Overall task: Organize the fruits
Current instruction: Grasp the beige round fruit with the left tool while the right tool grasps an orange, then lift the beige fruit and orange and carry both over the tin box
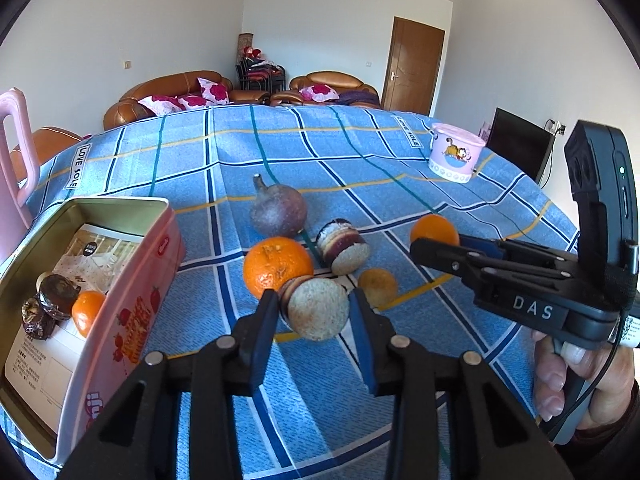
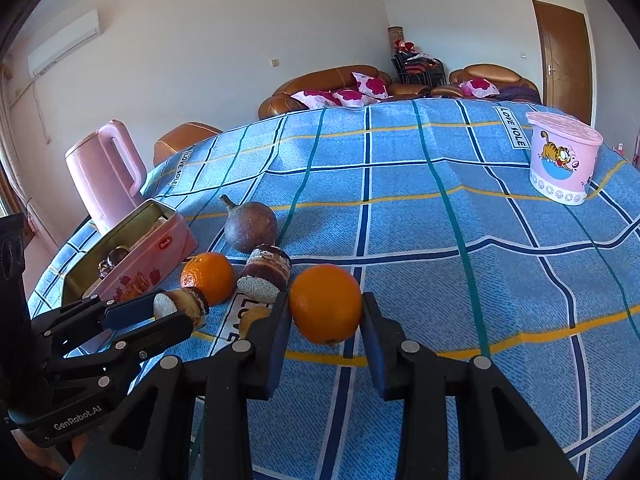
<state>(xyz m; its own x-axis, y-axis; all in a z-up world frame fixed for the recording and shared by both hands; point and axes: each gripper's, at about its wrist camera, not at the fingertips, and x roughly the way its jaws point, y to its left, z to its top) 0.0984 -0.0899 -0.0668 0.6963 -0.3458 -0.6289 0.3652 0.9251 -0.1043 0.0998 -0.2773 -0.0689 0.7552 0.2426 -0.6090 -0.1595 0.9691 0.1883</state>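
Observation:
My left gripper (image 1: 314,298) is shut on a cut fruit piece (image 1: 316,314) with a dark rind and a pale cut face, just above the blue checked cloth (image 1: 400,152). Behind it lie an orange (image 1: 277,266), a second cut piece (image 1: 343,246), a purple passion fruit (image 1: 279,210) and a small yellowish fruit (image 1: 377,286). My right gripper (image 2: 326,300) is shut on another orange (image 2: 326,310). An open pink tin (image 1: 132,280) at the left holds an orange segment (image 1: 88,312) and dark pieces. The left gripper (image 2: 168,308) also shows in the right wrist view.
A pink kettle (image 2: 106,172) stands behind the tin (image 2: 160,256). A pink lidded bucket (image 2: 562,160) with a cartoon cat sits at the far right of the cloth. Brown sofas and a door lie beyond the table. A hand (image 1: 568,380) holds the right gripper's handle.

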